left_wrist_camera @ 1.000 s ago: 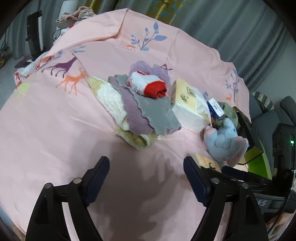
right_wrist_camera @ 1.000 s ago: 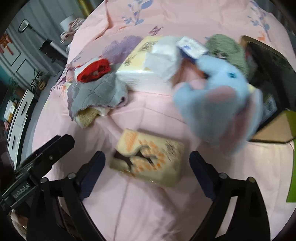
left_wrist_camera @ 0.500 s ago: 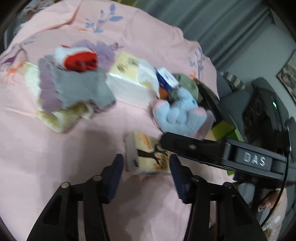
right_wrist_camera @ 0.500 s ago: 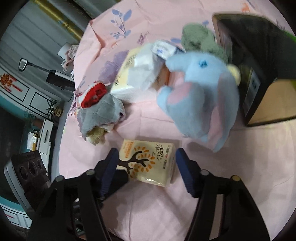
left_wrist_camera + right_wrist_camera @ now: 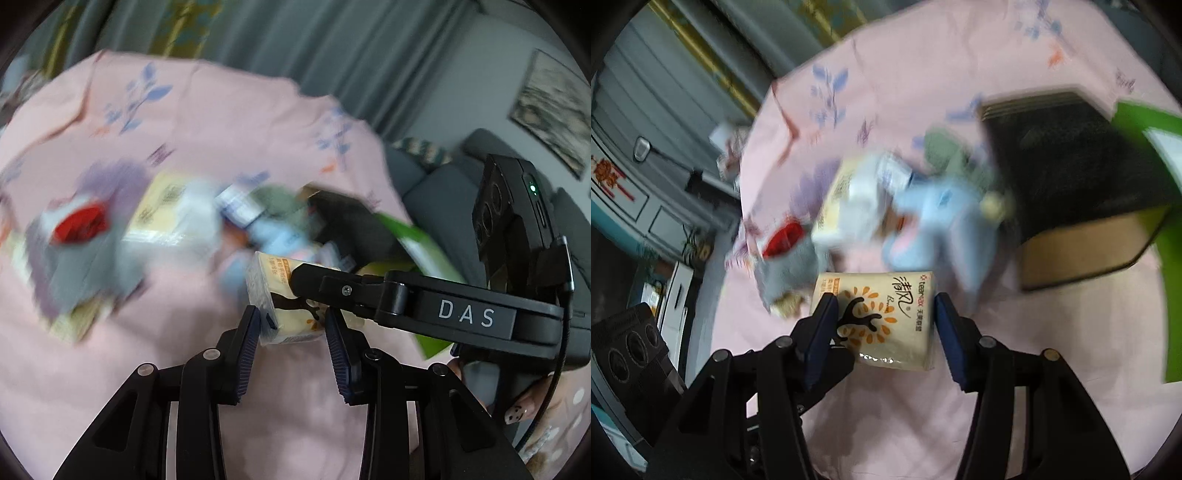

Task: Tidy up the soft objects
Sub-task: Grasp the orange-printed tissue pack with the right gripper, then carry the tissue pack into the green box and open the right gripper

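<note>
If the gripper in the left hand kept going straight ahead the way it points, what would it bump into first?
The tissue pack: it already sits between the closing jaws of the left gripper. Just beyond it, one finger of the right gripper reaches across that line, though depth is hard to judge.

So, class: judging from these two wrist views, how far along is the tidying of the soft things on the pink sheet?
Done: nothing visibly packed; the dark box shows no soft item inside. In hand: the tissue pack sits between both the left gripper and the right gripper, whose jaws are closing on it. Left: the blue plush, the big tissue packet, the cloths and the red-and-white sock lie loose.
</note>
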The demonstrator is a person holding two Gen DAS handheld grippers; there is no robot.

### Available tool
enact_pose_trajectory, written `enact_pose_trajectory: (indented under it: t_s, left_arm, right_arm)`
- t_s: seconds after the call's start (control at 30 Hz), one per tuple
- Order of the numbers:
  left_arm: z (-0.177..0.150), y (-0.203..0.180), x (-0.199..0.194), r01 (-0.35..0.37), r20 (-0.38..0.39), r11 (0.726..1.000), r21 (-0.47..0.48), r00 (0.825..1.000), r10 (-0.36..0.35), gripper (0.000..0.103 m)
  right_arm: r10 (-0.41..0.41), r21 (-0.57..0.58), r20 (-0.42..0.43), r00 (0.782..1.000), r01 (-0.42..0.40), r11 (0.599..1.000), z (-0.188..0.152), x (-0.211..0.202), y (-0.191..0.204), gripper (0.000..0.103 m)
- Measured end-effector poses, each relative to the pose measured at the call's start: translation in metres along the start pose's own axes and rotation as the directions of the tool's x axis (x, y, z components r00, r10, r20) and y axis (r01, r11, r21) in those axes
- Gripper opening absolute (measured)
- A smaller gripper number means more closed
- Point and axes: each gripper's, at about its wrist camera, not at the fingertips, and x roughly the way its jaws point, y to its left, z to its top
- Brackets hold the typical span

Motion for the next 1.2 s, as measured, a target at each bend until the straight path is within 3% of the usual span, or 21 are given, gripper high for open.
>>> enact_pose_trajectory:
  t_s: [0.17,0.23,0.33,0.47,0.8,0.97,1.1,1.2]
  left_arm:
    - [0.027,-0.06,0.02,0.074,0.035,0.988,0.139,0.996,-0.079,0.037]
    - [0.033,-0.084,0.032,0.123,0.027,0.977,0.177,0.991,-0.13,0.037]
    - [0.039,-0.114,0.053,0.176,0.008,0.957,0.231,0.983,-0.183,0.037]
    - [0.04,-0.15,0.079,0.248,-0.051,0.928,0.277,0.968,-0.244,0.037]
    - [0.026,-0.207,0.142,0.335,-0.214,0.886,0.322,0.937,-0.277,0.037]
    - [0.017,-0.216,0.162,0.35,-0.27,0.891,0.291,0.923,-0.274,0.037]
    - [0.011,-0.218,0.167,0.347,-0.285,0.897,0.272,0.92,-0.27,0.037]
    - [0.011,-0.216,0.159,0.338,-0.278,0.897,0.285,0.925,-0.26,0.039]
  right_arm:
    - [-0.088,0.016,0.165,0.982,0.086,0.996,0.004,-0.071,-0.025,0.053]
    - [-0.137,0.035,0.158,0.978,0.133,0.991,0.017,-0.079,-0.032,0.053]
    - [-0.201,0.096,0.23,0.952,0.183,0.978,0.024,-0.11,-0.059,0.054]
    - [-0.267,0.189,0.276,0.923,0.22,0.957,0.014,-0.139,-0.096,0.054]
    - [-0.393,0.413,0.235,0.889,0.274,0.869,-0.004,-0.174,-0.17,0.054]
    - [-0.438,0.468,0.193,0.878,0.31,0.828,-0.011,-0.163,-0.188,0.054]
    - [-0.442,0.491,0.158,0.883,0.318,0.811,-0.016,-0.157,-0.197,0.056]
    - [-0.463,0.481,0.141,0.875,0.348,0.805,-0.015,-0.156,-0.192,0.067]
